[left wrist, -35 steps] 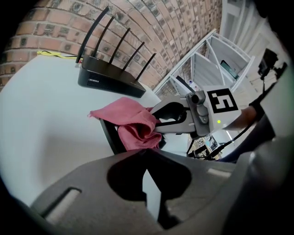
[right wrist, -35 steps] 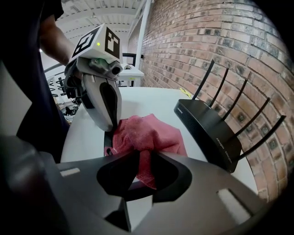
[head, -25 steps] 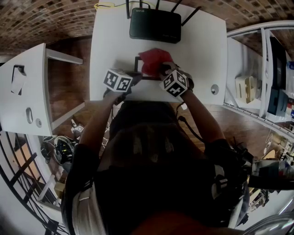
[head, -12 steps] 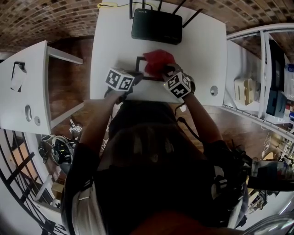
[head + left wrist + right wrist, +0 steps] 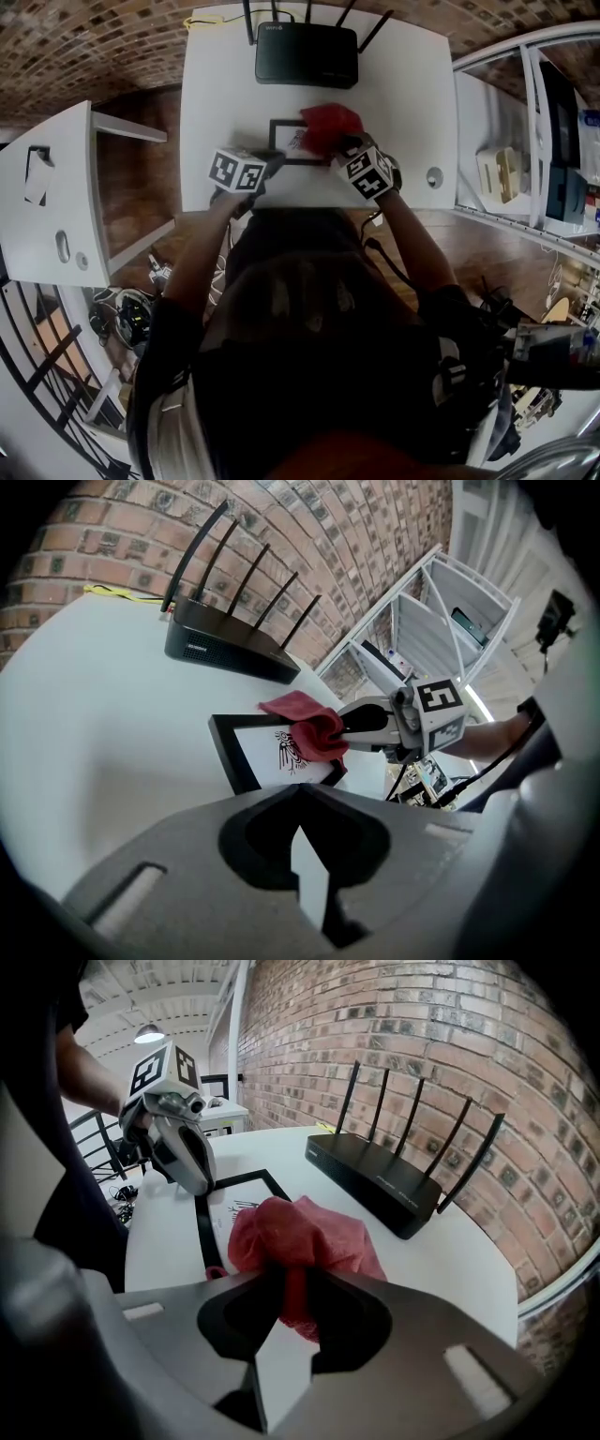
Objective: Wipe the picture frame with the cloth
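**White table (image 5: 403,103) seen from above.** A black router (image 5: 307,54) with upright antennas stands at the far edge, with a yellow cable (image 5: 208,19) at the corner beside it. A second white table (image 5: 56,206) lies to the left and white shelves (image 5: 525,141) stand to the right. The picture frame (image 5: 284,141) lies flat near the table's front edge, well apart from the router. The red cloth (image 5: 330,125) covers the frame's right part.

In the head view the marker cubes hide the jaws. The right gripper view shows the right gripper (image 5: 295,1283) clenched on the bunched cloth. The left gripper view shows the left gripper (image 5: 300,799) closed and empty, its tip at the frame's left side.

Only the left gripper view shows the frame's face: a black rim, a white sheet and a small dark bird-like drawing partly under the cloth.
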Tool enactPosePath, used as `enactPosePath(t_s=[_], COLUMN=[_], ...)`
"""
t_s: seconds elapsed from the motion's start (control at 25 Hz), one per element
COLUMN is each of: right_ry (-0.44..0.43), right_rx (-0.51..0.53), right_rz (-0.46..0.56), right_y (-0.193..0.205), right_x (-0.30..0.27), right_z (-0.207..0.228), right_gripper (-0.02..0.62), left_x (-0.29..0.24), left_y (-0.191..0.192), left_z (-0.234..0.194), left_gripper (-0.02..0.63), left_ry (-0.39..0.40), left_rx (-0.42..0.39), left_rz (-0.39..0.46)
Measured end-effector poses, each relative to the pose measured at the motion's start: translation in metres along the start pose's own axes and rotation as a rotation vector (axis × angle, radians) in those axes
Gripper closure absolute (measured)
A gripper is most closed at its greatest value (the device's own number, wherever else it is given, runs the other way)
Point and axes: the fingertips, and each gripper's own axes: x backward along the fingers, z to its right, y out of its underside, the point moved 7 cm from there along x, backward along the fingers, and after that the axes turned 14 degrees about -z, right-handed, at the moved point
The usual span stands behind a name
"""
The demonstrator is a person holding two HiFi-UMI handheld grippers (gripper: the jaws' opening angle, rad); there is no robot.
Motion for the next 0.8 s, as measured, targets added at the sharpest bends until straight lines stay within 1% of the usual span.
enactPosePath(t_s=[0.16, 0.36, 0.56, 0.64, 0.72, 0.8], right_ry=[-0.003, -0.006, -0.018, -0.026, -0.038, -0.058], right_rx=[-0.018, -0.081, -0.128, -0.162, -0.202, -0.231], right_rz=[-0.012, -0.028, -0.026, -0.026, -0.010, 0.029], right_y=[0.010, 0.027, 0.039, 0.044, 0.046, 0.042], right_x=[-0.002, -0.004, -0.004, -0.001, 0.005, 0.013], right_z=[0.004, 0.013, 0.020, 0.024, 0.028, 0.032], right_gripper=[0.517, 0.515, 0.515, 0.515, 0.515, 0.514], left_x=[-0.001, -0.001, -0.001, -0.001, -0.002, -0.002], left_y=[0.000, -0.001, -0.001, -0.001, -0.001, -0.002], left_z=[0.000, 0.000, 0.000, 0.000, 0.001, 0.000], left_gripper=[0.604, 0.604, 0.604, 0.604, 0.604, 0.604], left_ry=[-0.004, -0.006, -0.004, -0.003, -0.002, -0.001], left_rx=[0.005, 0.013, 0.028, 0.034, 0.038, 0.043], left_rz=[-0.002, -0.001, -0.003, -0.002, -0.002, 0.002])
